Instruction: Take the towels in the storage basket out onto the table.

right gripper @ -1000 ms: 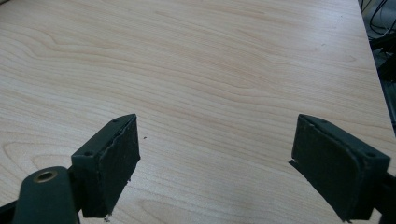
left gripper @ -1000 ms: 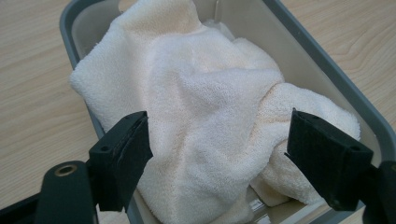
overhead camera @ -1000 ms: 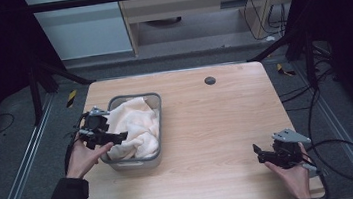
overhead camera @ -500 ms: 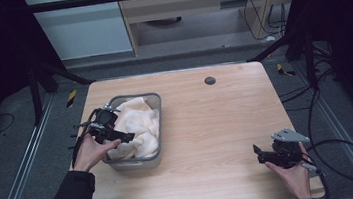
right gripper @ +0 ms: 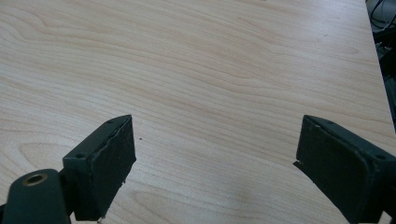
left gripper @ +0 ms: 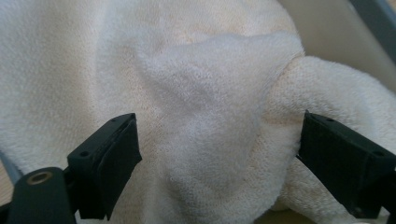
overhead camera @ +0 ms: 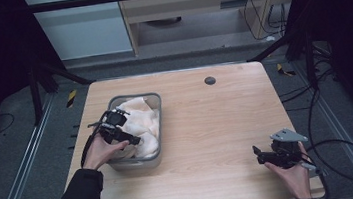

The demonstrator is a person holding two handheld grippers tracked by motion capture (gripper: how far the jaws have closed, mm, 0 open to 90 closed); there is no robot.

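Wooden table (overhead camera: 207, 126) noted, a grey bin (overhead camera: 157, 112) on its left half packed with a cream towel (overhead camera: 141, 121). Left gripper (overhead camera: 127, 136) is held over the bin, jaws spread wide, a raised towel fold (left gripper: 210, 116) lying directly between them. Right gripper (overhead camera: 258, 153), far from the bin, is held near bare wood, jaws wide, nothing gripped.

A bin (overhead camera: 159, 126) stands on the left half of the desk (overhead camera: 207, 126), with a towel (overhead camera: 144, 123) bunched inside it. The left gripper (overhead camera: 134, 141) reaches in over the bin's near left side, just above the towel (left gripper: 201, 116). The right gripper (overhead camera: 257, 151) sits well apart from it, low over the desk (right gripper: 210, 70) near the front right corner. A small round hole (overhead camera: 209, 80) lies toward the desk's far edge, behind and right of the bin.
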